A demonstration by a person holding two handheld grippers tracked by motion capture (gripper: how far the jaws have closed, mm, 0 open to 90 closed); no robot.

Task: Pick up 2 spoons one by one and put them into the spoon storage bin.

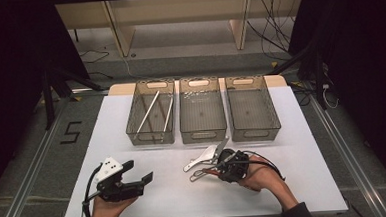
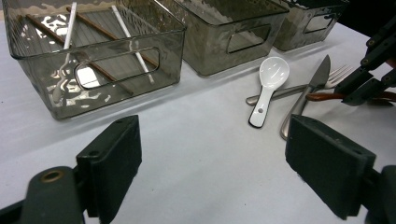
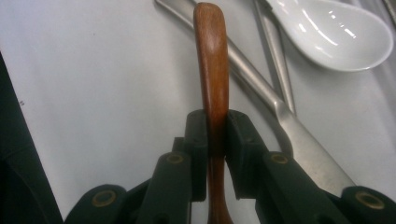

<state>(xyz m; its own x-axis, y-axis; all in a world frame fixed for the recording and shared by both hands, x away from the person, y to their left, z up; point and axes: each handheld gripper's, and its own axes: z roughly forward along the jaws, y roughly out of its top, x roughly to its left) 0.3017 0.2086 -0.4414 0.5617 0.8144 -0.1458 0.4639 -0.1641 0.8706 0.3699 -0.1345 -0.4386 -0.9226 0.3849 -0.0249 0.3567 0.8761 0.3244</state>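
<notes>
A small pile of cutlery lies on the white table (image 1: 285, 184) in front of the middle bin: a white ceramic spoon (image 1: 202, 158) (image 2: 271, 79) (image 3: 336, 28), a steel knife (image 2: 310, 91) and a fork (image 2: 338, 77). My right gripper (image 1: 218, 167) (image 3: 216, 126) reaches into the pile from the right, shut on the brown wooden handle (image 3: 211, 56) (image 2: 322, 96) of a utensil. That handle sticks out past the pads, over the steel handles (image 3: 261, 84). My left gripper (image 1: 138, 171) (image 2: 215, 149) hovers open at the front left, with nothing between its pads.
Three clear smoky bins stand in a row at the back of the table. The left bin (image 1: 151, 140) (image 2: 32, 60) holds white and brown chopsticks (image 1: 148, 111) (image 2: 70, 28). The middle bin (image 1: 203, 136) and the right bin (image 1: 255, 133) look empty.
</notes>
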